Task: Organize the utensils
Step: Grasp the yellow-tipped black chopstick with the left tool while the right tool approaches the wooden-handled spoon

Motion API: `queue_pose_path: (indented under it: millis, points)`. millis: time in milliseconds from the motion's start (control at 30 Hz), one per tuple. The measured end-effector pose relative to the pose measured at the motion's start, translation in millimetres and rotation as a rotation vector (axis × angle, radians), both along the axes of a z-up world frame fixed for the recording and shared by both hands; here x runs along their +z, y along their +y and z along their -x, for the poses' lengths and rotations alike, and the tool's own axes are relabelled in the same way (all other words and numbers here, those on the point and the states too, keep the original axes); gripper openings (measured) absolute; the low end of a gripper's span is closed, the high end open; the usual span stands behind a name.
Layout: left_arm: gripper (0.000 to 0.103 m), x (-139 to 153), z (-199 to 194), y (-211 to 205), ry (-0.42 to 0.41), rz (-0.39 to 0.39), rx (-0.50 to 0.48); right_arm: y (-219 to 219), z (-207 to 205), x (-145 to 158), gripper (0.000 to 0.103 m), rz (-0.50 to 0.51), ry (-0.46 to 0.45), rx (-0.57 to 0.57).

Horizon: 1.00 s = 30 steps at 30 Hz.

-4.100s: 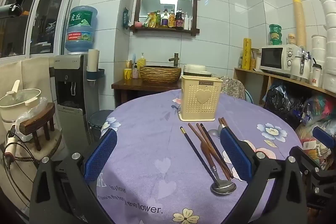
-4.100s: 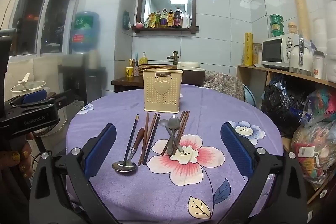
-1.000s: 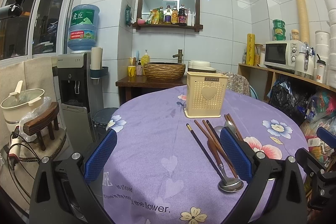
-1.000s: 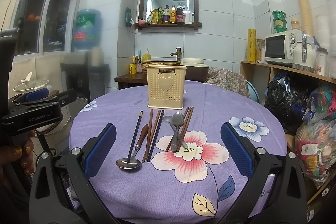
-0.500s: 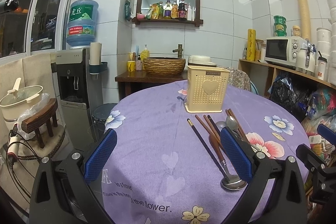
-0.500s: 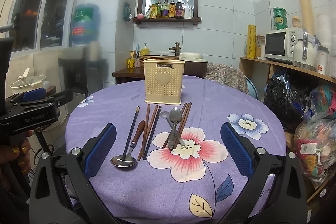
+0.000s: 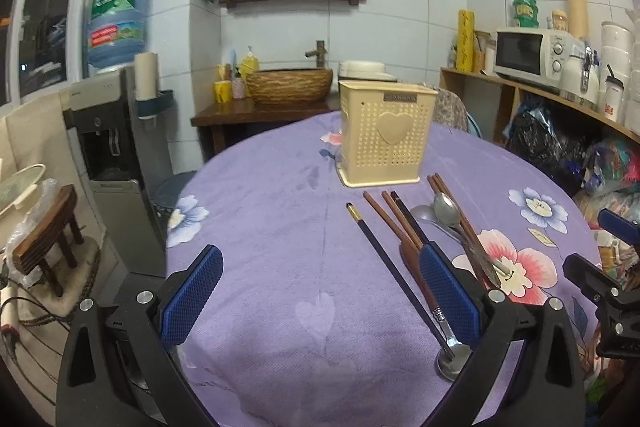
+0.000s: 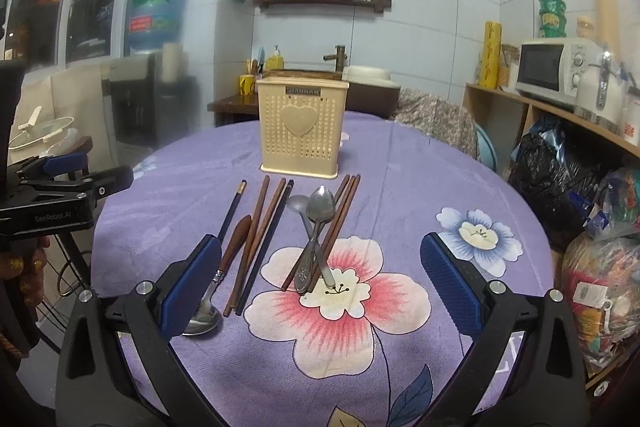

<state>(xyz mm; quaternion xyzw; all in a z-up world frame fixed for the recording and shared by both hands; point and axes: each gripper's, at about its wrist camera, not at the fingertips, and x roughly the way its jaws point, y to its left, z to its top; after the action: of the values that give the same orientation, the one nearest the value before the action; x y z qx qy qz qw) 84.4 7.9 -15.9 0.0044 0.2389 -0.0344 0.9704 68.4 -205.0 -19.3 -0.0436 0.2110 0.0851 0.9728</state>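
On the purple flowered tablecloth [image 8: 420, 187], chopsticks [image 8: 264, 227] and spoons [image 8: 316, 223] lie just near of the upright cream holder [image 8: 300, 131]. Right gripper [image 8: 320, 291] hovers spread wide, empty; left gripper [image 7: 320, 299] likewise wide, holding nothing.

- Surface [image 8: 420, 163]: purple cloth with pink, white and blue flowers.
- Holder [image 8: 302, 125]: cream, dotted with holes, heart on front.
- Chopsticks [image 8: 256, 227]: brown.
- Spoons [image 8: 318, 211]: silver.
- Gripper pads [image 8: 446, 279]: blue.

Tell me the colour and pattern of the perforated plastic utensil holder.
The utensil holder is cream-beige, dotted with small holes, with a raised heart; clearest in the right wrist view.
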Motion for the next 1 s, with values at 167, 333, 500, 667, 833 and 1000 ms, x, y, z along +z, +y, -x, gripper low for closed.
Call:
queue_pose_path:
  millis: [167, 333, 500, 667, 833, 1000]
  points:
    - [0.098, -7.3, -23.2, -0.6, 0.073, 0.010, -0.032, -5.2, -28.4, -8.9, 0.098, -0.046, 0.111, 0.025]
    - [0.098, -16.5, -50.3, 2.9, 0.174, 0.039, -0.036, -11.2, -63.5, -20.0, 0.098, -0.088, 0.223, 0.038]
    - [0.089, -25.2, -77.0, 6.2, 0.257, 0.043, -0.031, -13.8, -93.2, -26.5, 0.098, -0.095, 0.279, 0.018]
    - [0.078, -28.8, -93.7, -0.6, 0.296, 0.041, -0.053, -11.3, -108.7, -27.7, 0.098, -0.061, 0.291, 0.007]
    - [0.065, -34.8, -109.8, -9.1, 0.358, 0.075, -0.098, -11.8, -116.8, -29.6, 0.098, -0.057, 0.296, 0.004]
    - [0.060, -36.8, -127.3, -20.3, 0.389, 0.072, -0.120, -14.9, -117.0, -30.9, 0.097, -0.054, 0.290, 0.007]
